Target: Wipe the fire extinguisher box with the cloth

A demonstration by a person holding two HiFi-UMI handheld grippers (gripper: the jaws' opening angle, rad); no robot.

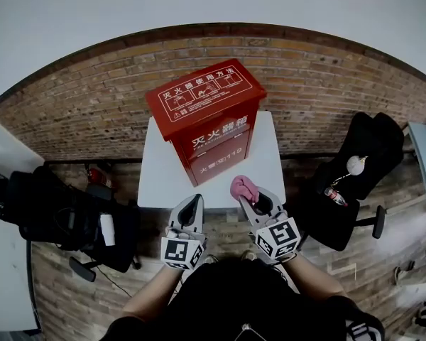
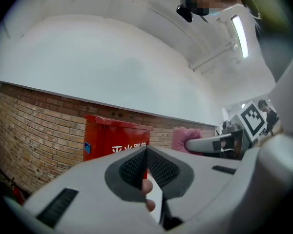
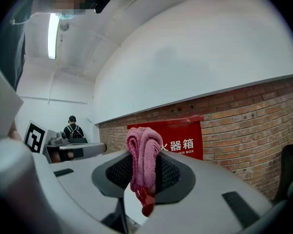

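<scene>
Right gripper [image 3: 145,165]: fingers pinching a pink cloth [image 3: 144,147]. The cloth is bunched into a wad between the pads. Most of it sticks up past the fingertips, and a short tail hangs below them.

Left gripper [image 2: 147,152]: fingers pressed together at the tips, nothing between them.

The cloth looks like ribbed, fuzzy terry. I judge it soft, light and limp, so it will squash flat under pressure and could creep out of the pinch when dragged. The present hold mid-wad looks adequate, with the protruding lump as the wiping face.

The fire extinguisher box [image 1: 209,119] is straight ahead of both sets of fingertips, well apart from them and not touched. It stands upright on a white bench [image 1: 156,172] against a brick wall [image 1: 319,84].

- **Look:** red painted cabinet with a sloped lid. The lid carries a white-framed instruction label with Chinese text and small pictograms. The front has large white Chinese characters, and the right gripper view shows the letters "HER BOX" under them.
- **Handling, as a judgement:** rigid and smooth, so a cloth should glide over it. It may be light enough to skid on the bench under a hard push. The free left fingers could brace a side or the lid edge.

No wiping contact has been made yet.
</scene>
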